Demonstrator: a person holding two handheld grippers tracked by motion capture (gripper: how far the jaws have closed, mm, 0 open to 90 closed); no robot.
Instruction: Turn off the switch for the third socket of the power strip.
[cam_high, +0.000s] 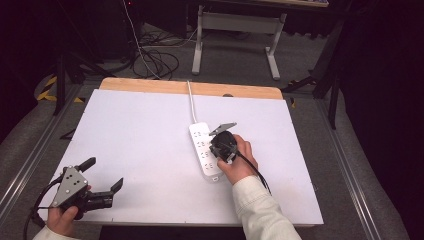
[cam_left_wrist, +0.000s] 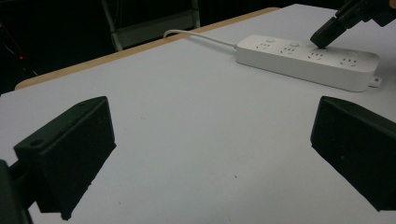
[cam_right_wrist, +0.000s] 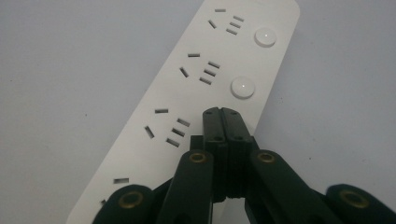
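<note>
A white power strip (cam_high: 205, 148) with several sockets and round buttons lies near the middle of the white table; it also appears in the left gripper view (cam_left_wrist: 306, 61) and in the right gripper view (cam_right_wrist: 196, 93). My right gripper (cam_right_wrist: 222, 114) is shut with its jaws pressed together, and its tip rests on the strip's top beside the socket row, where a third button would sit. From above, the right gripper (cam_high: 220, 149) points down at the strip. My left gripper (cam_high: 104, 174) is held open at the table's near left corner, nothing between its jaws.
The strip's white cable (cam_high: 192, 102) runs to the table's far wooden edge (cam_high: 190, 89). A white-legged table (cam_high: 235, 30) and loose cables (cam_high: 155, 60) are on the floor beyond. Metal rails (cam_high: 30, 165) flank the table.
</note>
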